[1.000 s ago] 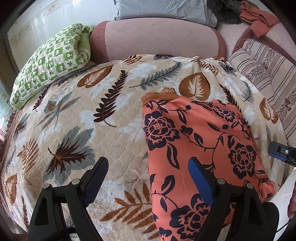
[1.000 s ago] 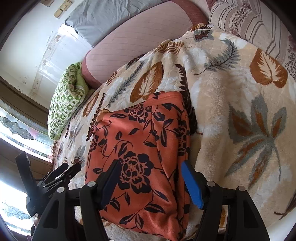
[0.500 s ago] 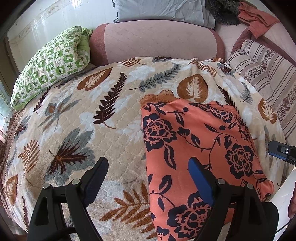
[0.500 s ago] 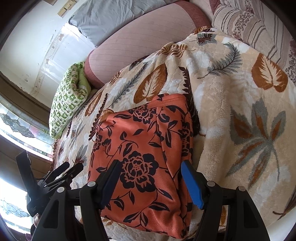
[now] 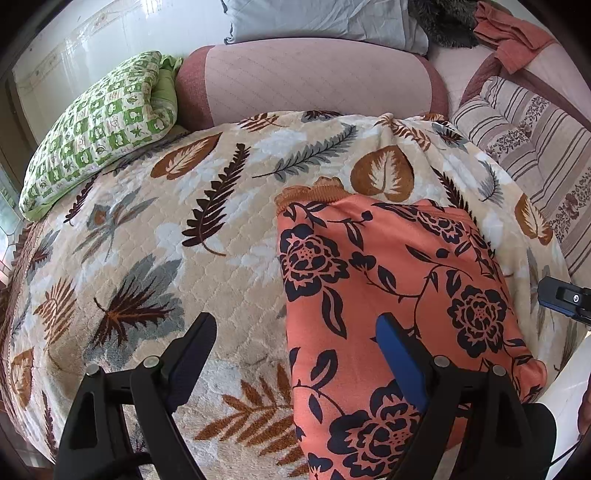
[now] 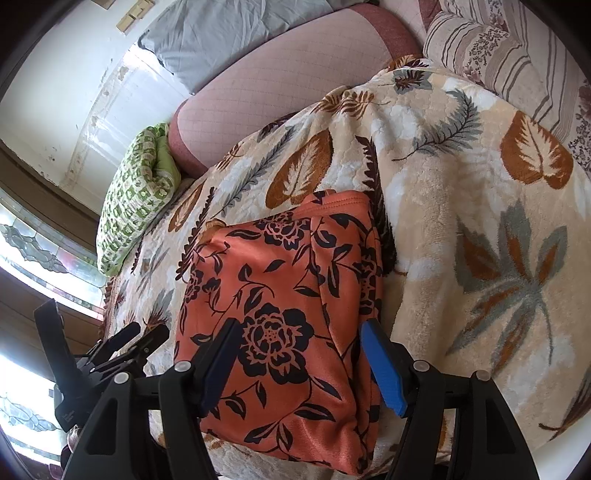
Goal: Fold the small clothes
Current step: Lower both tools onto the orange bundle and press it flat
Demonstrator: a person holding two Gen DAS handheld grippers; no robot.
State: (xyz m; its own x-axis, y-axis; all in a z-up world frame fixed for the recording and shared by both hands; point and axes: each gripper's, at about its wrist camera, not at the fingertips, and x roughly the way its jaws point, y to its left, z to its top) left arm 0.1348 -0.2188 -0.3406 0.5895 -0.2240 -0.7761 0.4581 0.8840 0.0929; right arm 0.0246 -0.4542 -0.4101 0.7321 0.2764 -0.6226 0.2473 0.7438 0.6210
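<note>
An orange garment with a dark floral print point(image 5: 388, 288) lies folded into a rectangle on the leaf-patterned blanket point(image 5: 184, 240), near its front edge. It also shows in the right wrist view point(image 6: 280, 302). My left gripper point(image 5: 295, 347) is open and empty, hovering over the garment's left edge. My right gripper point(image 6: 299, 354) is open and empty above the garment's near part. The left gripper shows at the left of the right wrist view point(image 6: 122, 350). The tip of the right gripper shows at the right edge of the left wrist view point(image 5: 565, 299).
A green patterned pillow point(image 5: 99, 125) lies at the back left. A pink quilted bolster point(image 5: 314, 77) and a grey pillow point(image 5: 325, 18) sit behind the blanket. Striped cushions point(image 5: 535, 140) are at the right. An orange cloth point(image 5: 513, 33) lies far back right.
Both grippers have drawn back and up slightly from the folded garment, so it sits a little lower and farther in both views. The garment itself has not moved.
</note>
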